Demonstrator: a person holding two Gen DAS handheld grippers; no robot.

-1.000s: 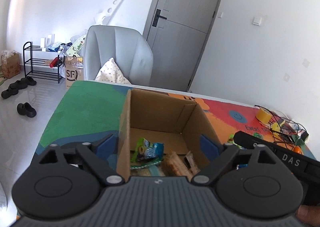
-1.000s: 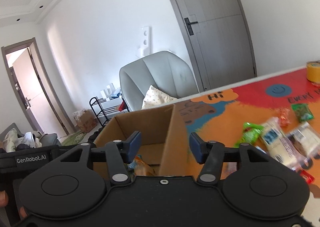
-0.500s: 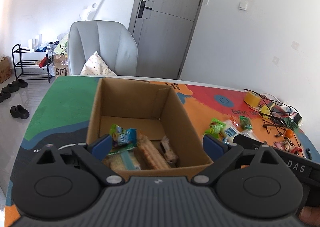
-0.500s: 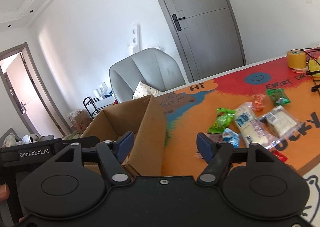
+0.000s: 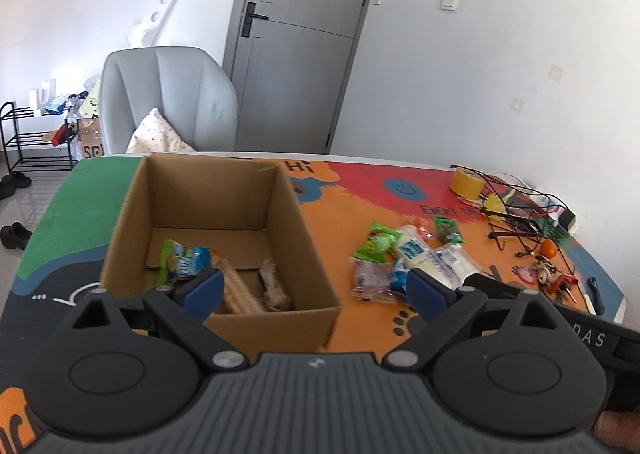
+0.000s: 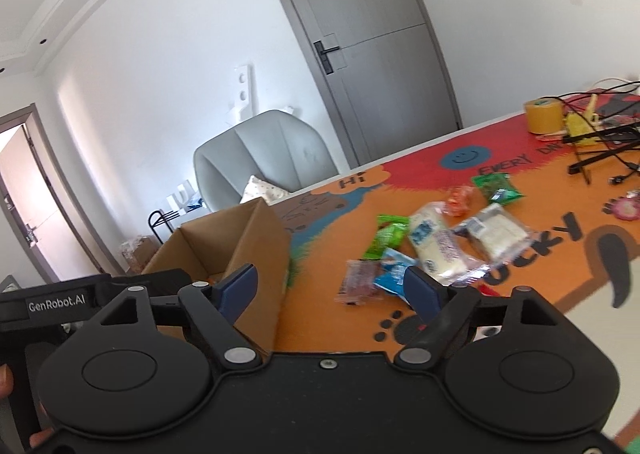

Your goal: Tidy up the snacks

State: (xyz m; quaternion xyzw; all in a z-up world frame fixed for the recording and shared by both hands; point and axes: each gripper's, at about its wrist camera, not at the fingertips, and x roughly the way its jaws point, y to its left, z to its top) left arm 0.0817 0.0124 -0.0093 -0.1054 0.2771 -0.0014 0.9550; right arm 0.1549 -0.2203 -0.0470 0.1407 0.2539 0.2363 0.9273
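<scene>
Since both views have been swung from the cardboard box toward the loose snack packets, each hand-held gripper, left and right, is held wide open and empty, so another pick seems next

Black hand-held gripper (blue pads)

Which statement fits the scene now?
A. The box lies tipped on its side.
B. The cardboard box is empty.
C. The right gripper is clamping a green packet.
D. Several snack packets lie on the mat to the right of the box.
D: the upright cardboard box already holds snacks, while a cluster of snack packets lies on the mat to its right, and both grippers are open and holding nothing.
</scene>
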